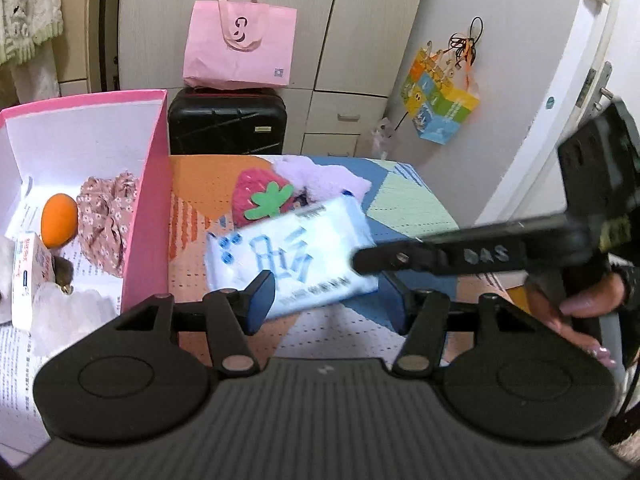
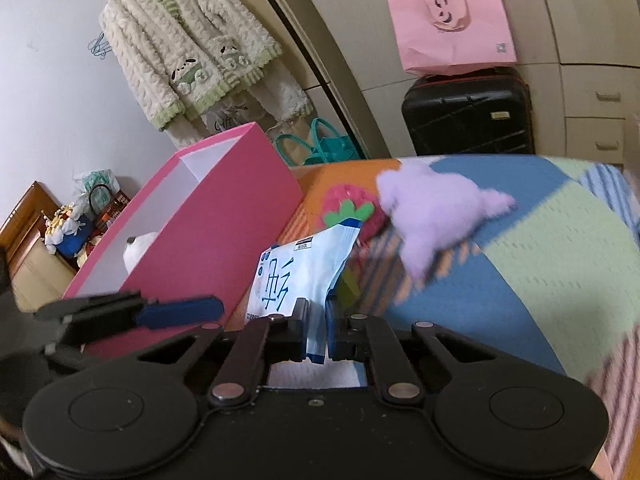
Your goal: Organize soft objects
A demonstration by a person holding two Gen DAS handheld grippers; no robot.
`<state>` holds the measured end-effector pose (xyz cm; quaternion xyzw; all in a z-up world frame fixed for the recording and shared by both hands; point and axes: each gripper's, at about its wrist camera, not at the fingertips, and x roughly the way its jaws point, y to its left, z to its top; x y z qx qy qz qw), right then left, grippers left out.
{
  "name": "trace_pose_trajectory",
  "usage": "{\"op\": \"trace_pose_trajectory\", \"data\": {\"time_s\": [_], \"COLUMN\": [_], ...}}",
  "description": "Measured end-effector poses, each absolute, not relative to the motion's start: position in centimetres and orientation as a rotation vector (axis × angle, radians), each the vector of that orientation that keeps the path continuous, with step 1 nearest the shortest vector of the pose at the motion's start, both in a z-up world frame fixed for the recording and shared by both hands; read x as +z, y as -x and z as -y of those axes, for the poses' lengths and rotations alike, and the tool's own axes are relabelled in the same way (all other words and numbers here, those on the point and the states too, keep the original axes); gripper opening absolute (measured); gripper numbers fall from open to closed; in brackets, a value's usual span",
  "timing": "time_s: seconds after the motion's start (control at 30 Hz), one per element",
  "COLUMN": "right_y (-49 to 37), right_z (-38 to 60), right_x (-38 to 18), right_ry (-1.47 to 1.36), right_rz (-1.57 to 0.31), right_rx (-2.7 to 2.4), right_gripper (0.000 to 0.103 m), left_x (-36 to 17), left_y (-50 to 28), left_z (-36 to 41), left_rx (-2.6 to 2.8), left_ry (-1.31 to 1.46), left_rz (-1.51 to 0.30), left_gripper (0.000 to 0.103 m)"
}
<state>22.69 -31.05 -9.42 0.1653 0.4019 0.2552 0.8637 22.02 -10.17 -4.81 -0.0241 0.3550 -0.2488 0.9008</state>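
Note:
A pale blue tissue pack (image 1: 288,252) lies on the patchwork cover, tilted. My right gripper (image 2: 318,332) is shut on the pack's (image 2: 296,276) near edge; in the left wrist view the right gripper (image 1: 356,260) reaches it from the right. My left gripper (image 1: 328,302) stands open just in front of the pack, its pads not pressing. One of its fingers (image 2: 180,312) shows beside the pink box (image 2: 224,232). Behind the pack lie a strawberry plush (image 1: 256,196) and a lilac plush (image 1: 316,180). The pink box (image 1: 144,216) stands open at the left.
The box holds an orange ball (image 1: 60,220), a floral cloth (image 1: 108,224), a small carton (image 1: 32,276) and a white plush (image 2: 138,248). A black suitcase (image 1: 228,124) with a pink bag (image 1: 240,48) stands behind. A hand (image 1: 576,312) holds the right gripper by the door.

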Motion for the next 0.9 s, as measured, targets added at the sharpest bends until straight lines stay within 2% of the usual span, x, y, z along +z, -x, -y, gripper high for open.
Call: {"op": "trace_pose_trajectory", "data": {"time_s": [0.5, 0.67, 0.9], "right_y": [-19.9, -19.4, -18.6], "right_z": [33.9, 33.3, 31.7], "right_x": [-12.0, -12.2, -12.3], "right_ry": [-0.352, -0.288, -0.171], "right_rz": [-0.877, -0.851, -0.834], "right_rx": [0.475, 0.481, 0.486], "right_gripper": [0.011, 0.012, 0.034], "left_x": [-7.8, -8.6, -9.1], "left_y": [-23.3, -23.5, -23.5], "left_z": [11.5, 11.3, 11.3], "left_rx": [-0.492, -0.482, -0.498], "left_ry": [0.068, 0.096, 0.077], "left_rz": [-0.84, -0.848, -0.865], "left_gripper": [0.071, 0.07, 0.06]}}
